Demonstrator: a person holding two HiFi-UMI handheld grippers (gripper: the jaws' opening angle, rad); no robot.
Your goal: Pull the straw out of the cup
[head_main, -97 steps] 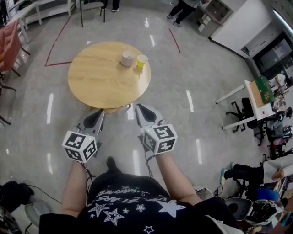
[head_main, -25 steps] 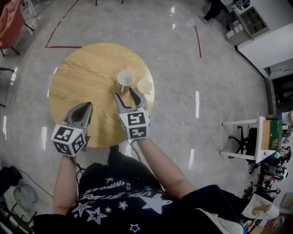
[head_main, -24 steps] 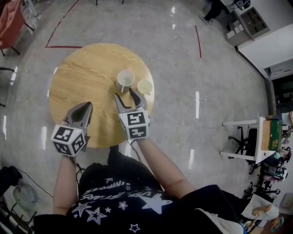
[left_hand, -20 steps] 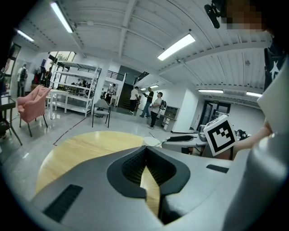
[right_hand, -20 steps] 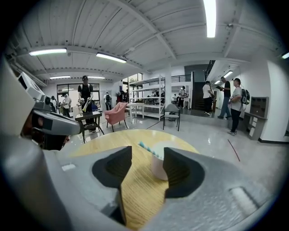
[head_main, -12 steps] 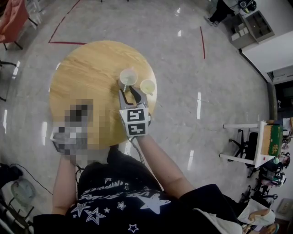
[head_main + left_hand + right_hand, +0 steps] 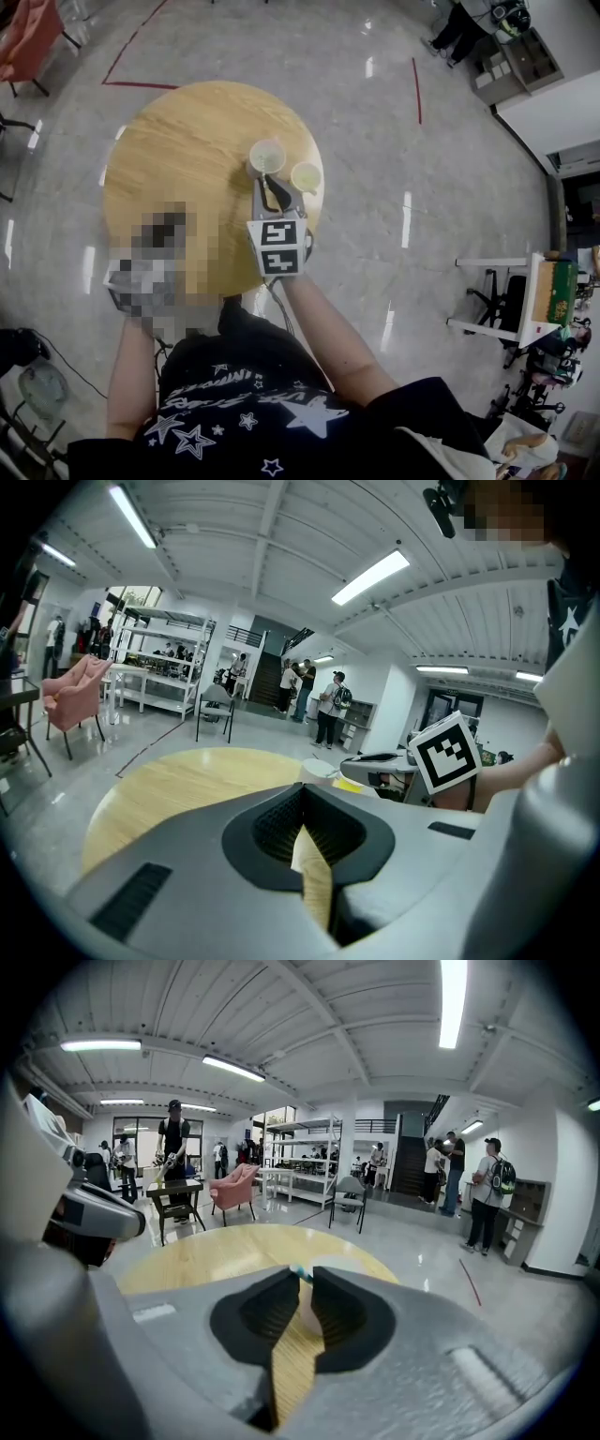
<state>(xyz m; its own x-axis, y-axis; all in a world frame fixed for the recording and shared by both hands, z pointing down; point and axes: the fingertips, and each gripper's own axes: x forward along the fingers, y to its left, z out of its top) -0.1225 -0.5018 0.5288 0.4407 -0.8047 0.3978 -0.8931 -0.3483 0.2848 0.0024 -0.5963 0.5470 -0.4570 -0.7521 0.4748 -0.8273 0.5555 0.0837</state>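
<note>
The right gripper (image 7: 303, 1277) has just been closing its jaws. They now stand narrow, with the top end of the straw (image 7: 299, 1272) between their tips. The pads appear to pinch it, though the gap is so slim that the contact is a judgement.

In the head view this gripper sits at frame centre, its tips at the near rim of the pale cup (image 7: 267, 156). That cup stands on the right part of the round wooden table (image 7: 178, 141), with a yellow cup (image 7: 306, 176) just beside it on the right.

The straw seems to be still in the pale cup. Only its tip shows in the right gripper view, and in the head view it is too small to make out.

The left gripper (image 7: 302, 787) has its jaws pressed together on nothing. It hangs at the table's lower left, well apart from both cups.

As I read it, the reach is done and the grip is just made, but the pull has not begun. The straw has yet to be drawn up and clear of the rim. Nothing steadies the cup, so it could drag or tip.
</note>
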